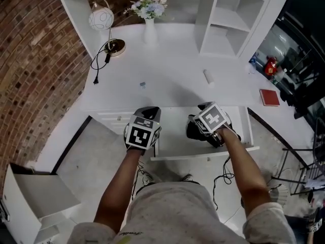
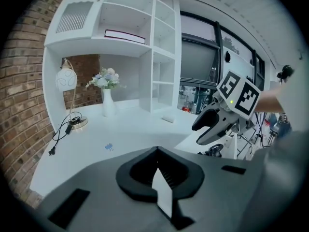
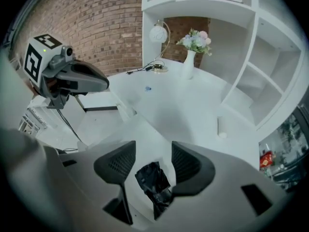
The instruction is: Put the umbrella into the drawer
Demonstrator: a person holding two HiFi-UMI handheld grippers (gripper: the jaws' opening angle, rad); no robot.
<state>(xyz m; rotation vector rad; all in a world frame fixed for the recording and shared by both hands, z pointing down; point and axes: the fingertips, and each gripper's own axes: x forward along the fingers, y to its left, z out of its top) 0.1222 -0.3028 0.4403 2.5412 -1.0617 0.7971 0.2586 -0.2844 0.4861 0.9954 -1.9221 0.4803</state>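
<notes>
Right gripper view: one umbrella point(image 3: 150, 178) (black), one drawer point(image 3: 145, 144).

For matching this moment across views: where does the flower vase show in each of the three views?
Head view: flower vase at top centre.
Left gripper view: flower vase left of centre, at mid height.
Right gripper view: flower vase in the upper part, right of centre.
Shared landmark: the globe lamp, left of the vase in every view.
</notes>
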